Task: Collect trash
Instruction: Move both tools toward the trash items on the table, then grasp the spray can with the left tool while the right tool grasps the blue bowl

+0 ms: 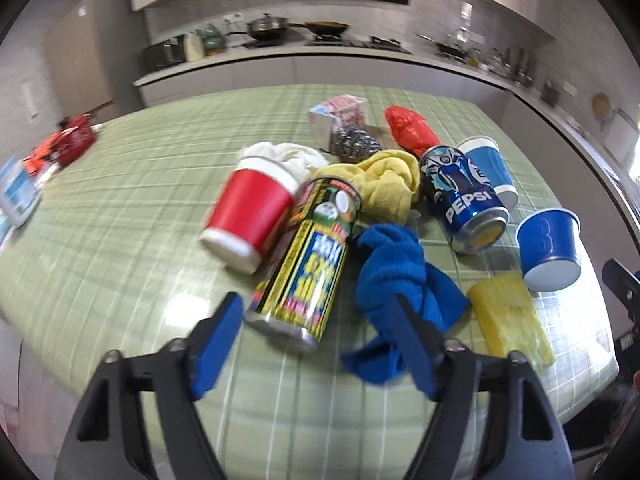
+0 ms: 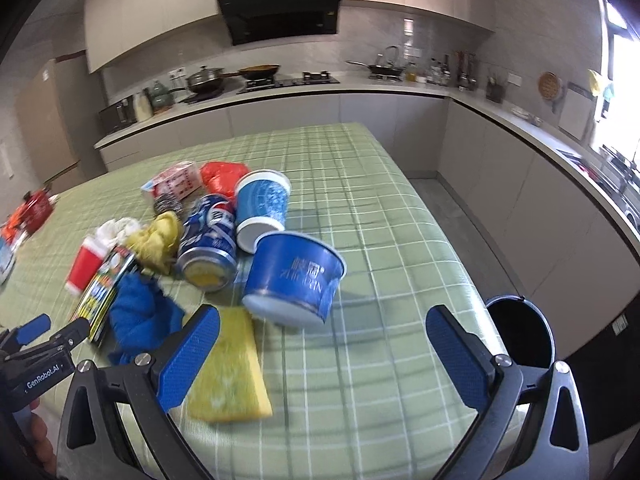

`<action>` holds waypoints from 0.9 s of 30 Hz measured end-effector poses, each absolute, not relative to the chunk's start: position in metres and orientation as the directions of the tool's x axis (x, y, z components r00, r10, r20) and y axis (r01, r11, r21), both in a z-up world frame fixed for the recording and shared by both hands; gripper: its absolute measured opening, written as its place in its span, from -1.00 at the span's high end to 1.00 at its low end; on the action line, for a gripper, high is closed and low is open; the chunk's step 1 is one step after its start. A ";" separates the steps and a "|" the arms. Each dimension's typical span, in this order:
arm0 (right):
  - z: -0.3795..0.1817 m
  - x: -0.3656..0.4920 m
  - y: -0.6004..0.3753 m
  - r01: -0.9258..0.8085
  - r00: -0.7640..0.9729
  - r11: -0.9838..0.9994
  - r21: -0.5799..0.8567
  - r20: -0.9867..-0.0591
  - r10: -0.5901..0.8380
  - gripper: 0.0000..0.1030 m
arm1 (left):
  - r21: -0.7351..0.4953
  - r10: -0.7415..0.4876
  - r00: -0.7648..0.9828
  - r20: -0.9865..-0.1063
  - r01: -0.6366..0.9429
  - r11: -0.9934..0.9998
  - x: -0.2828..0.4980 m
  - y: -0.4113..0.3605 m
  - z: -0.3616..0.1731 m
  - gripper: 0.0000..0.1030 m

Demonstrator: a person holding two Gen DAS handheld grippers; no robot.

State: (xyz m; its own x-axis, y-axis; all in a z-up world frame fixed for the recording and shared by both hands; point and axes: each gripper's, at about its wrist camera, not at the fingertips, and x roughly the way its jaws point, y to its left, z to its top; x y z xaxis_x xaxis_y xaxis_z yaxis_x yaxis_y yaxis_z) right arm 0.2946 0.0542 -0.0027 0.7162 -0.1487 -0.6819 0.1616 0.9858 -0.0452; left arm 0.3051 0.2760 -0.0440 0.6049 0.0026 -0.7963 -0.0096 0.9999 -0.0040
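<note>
Left gripper (image 1: pixel 316 312) hovers over the near edge of the green checked table (image 1: pixel 120 216), jaws parted, nothing pinched. The yellow-black can (image 1: pixel 308 256) lies on its side with its bottom end just ahead of the gap between the fingers, closer to the left finger (image 1: pixel 216 344); pads not touching it. The right finger (image 1: pixel 416 344) overlaps the crumpled blue cloth (image 1: pixel 396 280) in view; contact unclear.

Behind the can: red cup (image 1: pixel 252 216) on its side, white cloth (image 1: pixel 288 156), yellow cloth (image 1: pixel 384 180), steel scourer (image 1: pixel 352 142), red bag (image 1: pixel 412 128). Pepsi can (image 1: pixel 464 196) lies on its side, right of the yellow cloth, tall blue cup (image 1: pixel 488 168) behind it.

Right gripper (image 2: pixel 324 344) spread wide, empty. Blue bowl cup (image 2: pixel 296 276) lies tipped on its side just ahead of the gap, apart from both pads. Yellow sponge (image 2: pixel 228 368) lies flat beside the left-hand pad (image 2: pixel 188 360), partly hidden behind it. Black bin (image 2: pixel 520 332) stands off the table's right edge, behind the right-hand pad (image 2: pixel 456 356).
</note>
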 end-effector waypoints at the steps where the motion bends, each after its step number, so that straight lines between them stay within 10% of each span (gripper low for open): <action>1: -0.004 0.298 0.054 0.178 0.712 0.983 -0.044 -0.684 -0.160 -1.00 | -0.011 -0.015 0.597 -0.802 0.010 1.000 0.312 0.278 -0.047 -0.28; 27: -0.038 0.369 0.061 0.319 0.620 0.946 -0.058 -0.742 -0.254 -1.00 | -0.113 -0.159 0.515 -0.842 0.119 0.986 0.352 0.287 -0.062 -0.10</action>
